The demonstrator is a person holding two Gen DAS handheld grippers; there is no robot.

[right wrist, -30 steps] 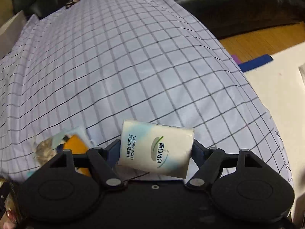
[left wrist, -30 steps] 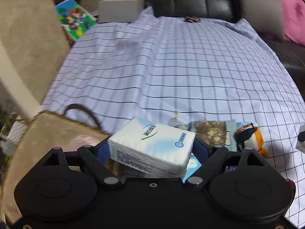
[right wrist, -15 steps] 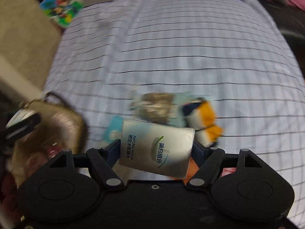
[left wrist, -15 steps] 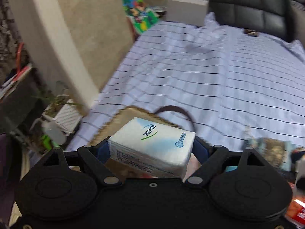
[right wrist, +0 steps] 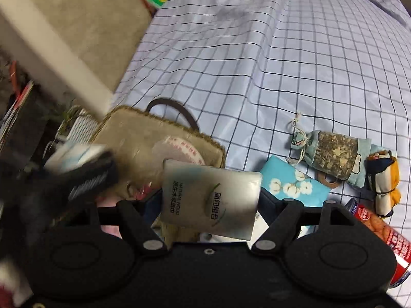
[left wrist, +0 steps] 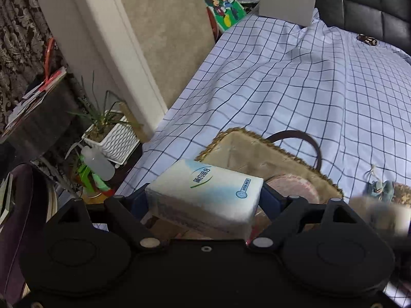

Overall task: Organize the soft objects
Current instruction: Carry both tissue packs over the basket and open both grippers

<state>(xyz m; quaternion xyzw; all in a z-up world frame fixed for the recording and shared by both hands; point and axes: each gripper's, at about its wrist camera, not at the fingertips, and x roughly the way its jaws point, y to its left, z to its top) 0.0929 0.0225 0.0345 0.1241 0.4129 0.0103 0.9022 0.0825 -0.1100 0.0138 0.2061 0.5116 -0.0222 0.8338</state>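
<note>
My left gripper is shut on a white tissue pack with blue and green print, held above the near left corner of a woven straw basket on the checked sheet. My right gripper is shut on a second white tissue pack, hanging over the same basket, which holds a pink round item. The left gripper shows blurred at the left of the right wrist view. On the sheet right of the basket lie a blue flowered pack, a drawstring pouch and an orange plush toy.
A red can lies at the sheet's near right. A white box and a colourful book sit at the far end by a black sofa. Left of the bed stand a beige wall, a potted plant and a spray bottle.
Both grippers have swung left with their tissue packs: from over the toys and open sheet to above the straw basket. The wall and plant came into the left wrist view.
</note>
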